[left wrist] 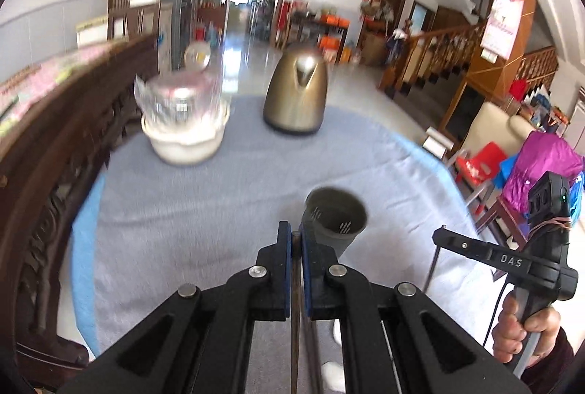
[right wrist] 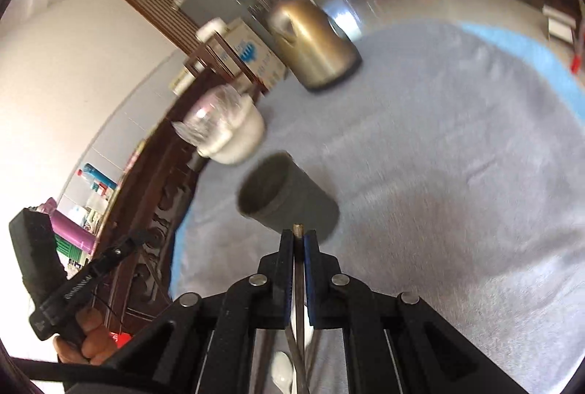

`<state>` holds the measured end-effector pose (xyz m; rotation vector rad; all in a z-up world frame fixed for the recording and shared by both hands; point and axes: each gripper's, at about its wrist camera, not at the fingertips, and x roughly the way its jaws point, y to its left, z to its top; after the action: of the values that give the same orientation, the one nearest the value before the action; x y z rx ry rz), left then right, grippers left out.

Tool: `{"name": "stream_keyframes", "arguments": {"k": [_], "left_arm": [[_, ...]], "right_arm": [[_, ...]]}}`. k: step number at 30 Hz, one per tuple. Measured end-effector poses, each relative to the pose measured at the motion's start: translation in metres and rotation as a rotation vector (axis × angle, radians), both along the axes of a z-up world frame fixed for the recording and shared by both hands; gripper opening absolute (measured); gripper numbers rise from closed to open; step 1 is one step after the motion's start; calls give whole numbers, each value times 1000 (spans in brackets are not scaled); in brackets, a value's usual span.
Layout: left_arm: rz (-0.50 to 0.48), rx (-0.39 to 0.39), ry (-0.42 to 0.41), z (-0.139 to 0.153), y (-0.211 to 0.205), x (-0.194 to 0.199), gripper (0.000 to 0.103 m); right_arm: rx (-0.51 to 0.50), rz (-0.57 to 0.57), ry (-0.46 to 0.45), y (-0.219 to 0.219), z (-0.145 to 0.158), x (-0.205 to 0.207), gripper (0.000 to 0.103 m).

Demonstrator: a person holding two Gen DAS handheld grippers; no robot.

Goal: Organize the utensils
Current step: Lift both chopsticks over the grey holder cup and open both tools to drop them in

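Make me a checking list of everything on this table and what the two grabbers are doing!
Surface: table under grey cloth, blue edging.
Job's things: empty grey holder cup, upright; white spoons lying below.
Clutter: gold kettle; glass bowl stacked in white bowl.
Grippers: left gripper and right gripper each shut on a chopstick.
Cables: black cord by right handle.
Surroundings: carved wooden bench, staircase.

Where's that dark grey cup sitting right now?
The dark grey cup stands on the blue-grey tablecloth, just beyond both grippers' tips, nearer than the bronze kettle and the white bowl.
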<state>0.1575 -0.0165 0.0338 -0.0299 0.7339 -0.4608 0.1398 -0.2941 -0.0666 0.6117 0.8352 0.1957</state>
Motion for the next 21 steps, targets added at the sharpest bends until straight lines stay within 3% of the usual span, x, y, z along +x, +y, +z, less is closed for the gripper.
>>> {"name": "stream_keyframes", "arguments": {"k": [12, 21], "left_arm": [[-8, -21, -162, 65, -8, -20, 6], [6, -92, -291, 133, -24, 2, 6]], "right_arm": [[-106, -48, -279, 21, 106, -21, 6], [-180, -137, -463, 25, 189, -6, 6]]}}
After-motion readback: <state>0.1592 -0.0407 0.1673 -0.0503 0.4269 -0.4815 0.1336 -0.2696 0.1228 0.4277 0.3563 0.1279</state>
